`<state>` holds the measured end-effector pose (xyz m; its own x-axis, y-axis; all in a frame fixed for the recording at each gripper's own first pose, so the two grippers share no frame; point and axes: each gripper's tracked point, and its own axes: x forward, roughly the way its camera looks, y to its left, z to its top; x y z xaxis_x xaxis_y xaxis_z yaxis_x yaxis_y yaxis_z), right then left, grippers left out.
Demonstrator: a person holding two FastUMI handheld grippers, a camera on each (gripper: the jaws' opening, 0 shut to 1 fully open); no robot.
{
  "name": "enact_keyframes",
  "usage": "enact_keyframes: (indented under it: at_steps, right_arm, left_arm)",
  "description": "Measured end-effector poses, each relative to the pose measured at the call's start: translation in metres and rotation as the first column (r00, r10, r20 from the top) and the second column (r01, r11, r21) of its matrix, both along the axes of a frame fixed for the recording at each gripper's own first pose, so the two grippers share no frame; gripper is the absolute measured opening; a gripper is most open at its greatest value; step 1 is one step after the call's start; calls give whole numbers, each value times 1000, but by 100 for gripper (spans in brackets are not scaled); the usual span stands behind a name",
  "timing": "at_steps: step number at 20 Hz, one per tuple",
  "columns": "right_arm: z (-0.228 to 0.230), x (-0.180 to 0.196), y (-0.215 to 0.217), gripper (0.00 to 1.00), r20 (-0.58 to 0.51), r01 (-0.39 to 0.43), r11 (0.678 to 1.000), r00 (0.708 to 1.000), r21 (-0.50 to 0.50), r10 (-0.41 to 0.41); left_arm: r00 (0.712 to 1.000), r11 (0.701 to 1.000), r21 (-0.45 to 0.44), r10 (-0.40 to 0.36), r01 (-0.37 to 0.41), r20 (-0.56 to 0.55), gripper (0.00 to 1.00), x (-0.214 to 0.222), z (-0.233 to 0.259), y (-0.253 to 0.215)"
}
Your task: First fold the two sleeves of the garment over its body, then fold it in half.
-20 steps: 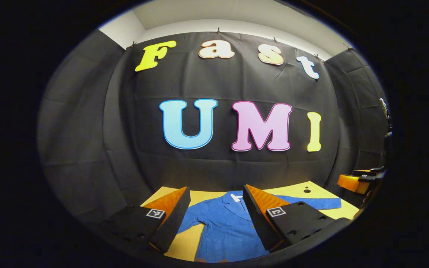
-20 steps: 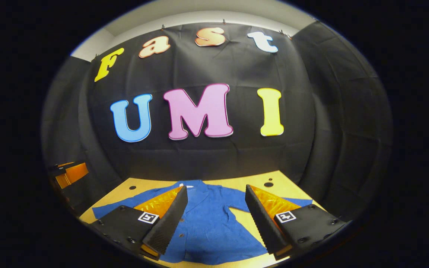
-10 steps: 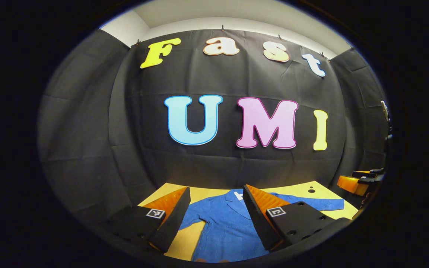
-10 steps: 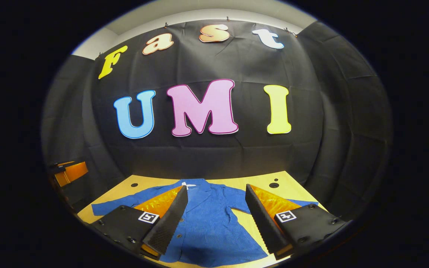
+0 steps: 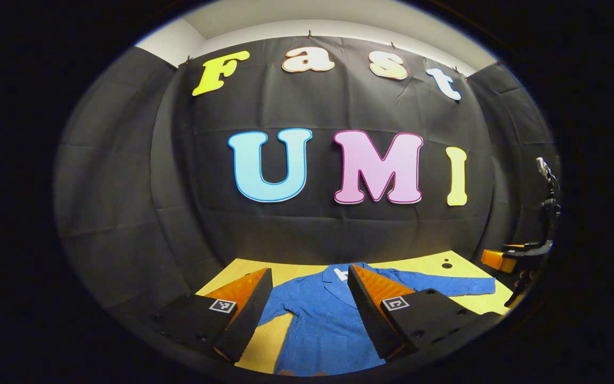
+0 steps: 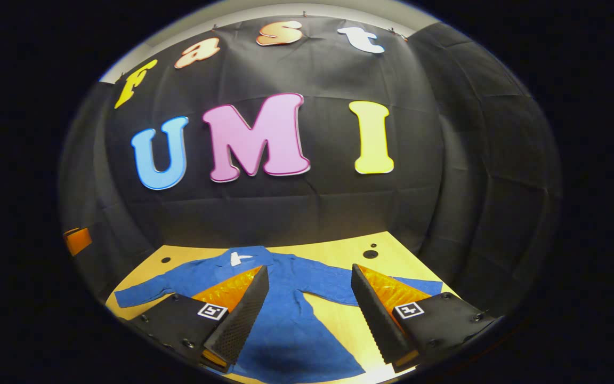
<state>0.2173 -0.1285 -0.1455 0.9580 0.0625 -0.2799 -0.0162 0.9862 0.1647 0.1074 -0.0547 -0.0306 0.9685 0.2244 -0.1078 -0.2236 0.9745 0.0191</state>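
Garment (image 6: 285,314): a blue button-front shirt lying flat on the yellow table (image 6: 333,250), collar toward the black cloth wall (image 6: 296,208), both sleeves spread out to the sides and not yet folded over the body.

In the left gripper view, the left gripper (image 5: 309,306) sits above the near edge of the table, level and facing the wall. Its two fingers stand wide apart with nothing between them. The left finger (image 5: 245,314) lies over bare table just beside the shirt's sleeve (image 5: 280,314), and the right finger (image 5: 365,309) crosses the shirt's body below the collar (image 5: 339,277). Whether either finger touches the cloth I cannot tell. Farther right, the other sleeve (image 5: 445,287) stretches toward the table's right edge, and past that edge the other gripper shows at the rim of the view.

In the right gripper view, the right gripper (image 6: 309,306) is pitched slightly downward, so more of the table shows. Its fingers are likewise spread wide and hold nothing. The left finger (image 6: 240,317) overlies the shirt's chest, the right finger (image 6: 373,314) lies over bare table beside the right sleeve (image 6: 333,282). The far sleeve (image 6: 158,288) reaches out toward the table's left edge. Two small dark holes (image 6: 370,254) mark the table near the wall.
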Motion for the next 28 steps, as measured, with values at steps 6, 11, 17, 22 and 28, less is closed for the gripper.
enact_keyframes:
  at_steps: [6, 11, 17, 22, 28]
  right_arm:
    - [-65, 39, -105, 98, -129, 219, 976, 967, -16, -220]
    - [-150, 57, -182, 98, -322, 366, 930, 875, -46, -360]
    - [-241, 74, -222, 97, -550, 464, 882, 718, -80, -427]
    - [-275, 65, -230, 98, -639, 523, 851, 638, -48, -429]
    - [-278, 70, -235, 59, -668, 449, 891, 641, -74, -378]
  left_arm:
    - [996, 998, -18, -62, 61, -63, 82, 22, -15, -33]
    - [980, 990, 15, -136, 140, -148, 81, 45, -28, -69]
    - [959, 971, 49, -222, 233, -178, 81, 62, -30, -110]
    - [956, 970, 24, -234, 242, -179, 82, 68, -28, -124]
    - [961, 980, -12, -197, 198, -197, 82, 64, -40, -117]
